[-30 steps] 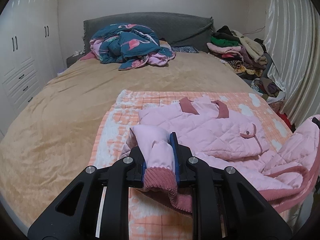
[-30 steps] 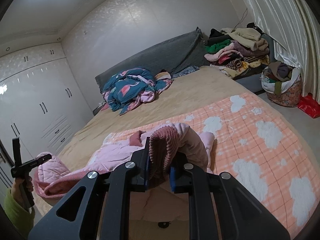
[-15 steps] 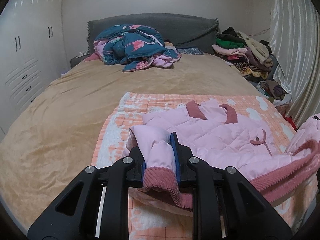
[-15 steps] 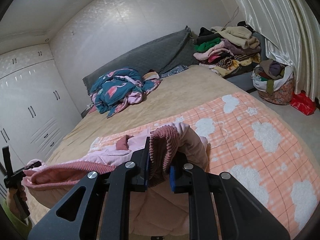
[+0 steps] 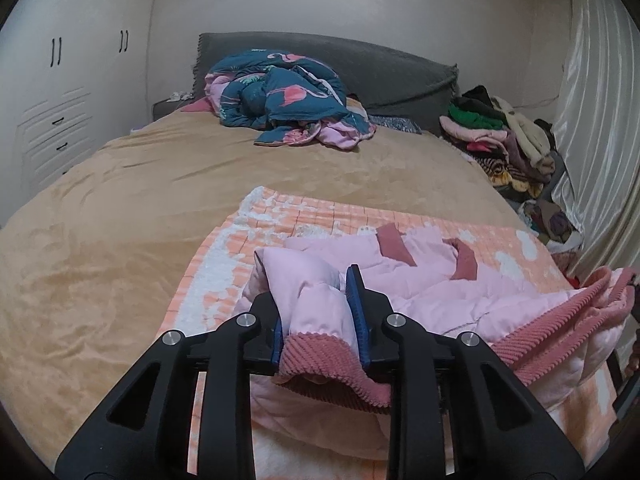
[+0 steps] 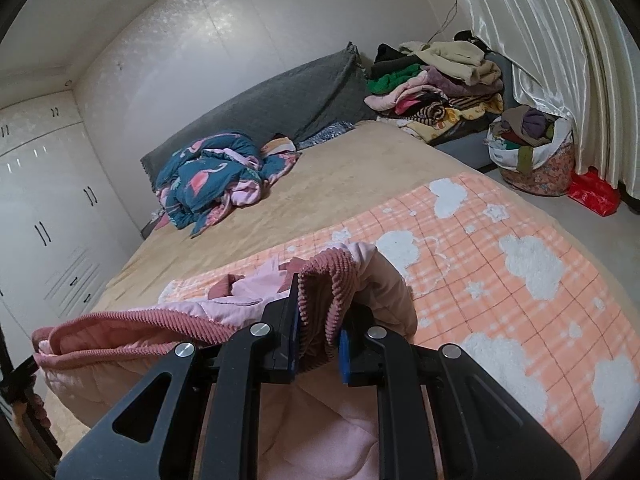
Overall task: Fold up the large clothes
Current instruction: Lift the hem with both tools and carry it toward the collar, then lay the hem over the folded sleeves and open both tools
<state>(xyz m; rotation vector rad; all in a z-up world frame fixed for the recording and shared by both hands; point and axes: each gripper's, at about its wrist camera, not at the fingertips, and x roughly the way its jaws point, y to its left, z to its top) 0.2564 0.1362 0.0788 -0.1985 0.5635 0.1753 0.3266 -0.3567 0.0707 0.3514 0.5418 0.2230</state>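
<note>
Garment: pink quilted jacket (image 5: 440,292) with ribbed rose trim, lying on the orange cloud-print blanket (image 6: 500,248) at the near end of the bed (image 5: 140,208)
Handling: judged soft, padded and light; bulky enough to spring back, not fragile, not slippery
Where to hold: the ribbed hem corners, thick and grippy
Left tool (image 5: 318,320): jaws opening, hem corner between them, pads seemingly touching it
Right tool (image 6: 320,328): clamped on the other ribbed corner
Long axis: collar tabs point toward the headboard (image 5: 380,68), hem toward the person
Hem line: stretched crosswise between the tools, sagging slightly
</note>
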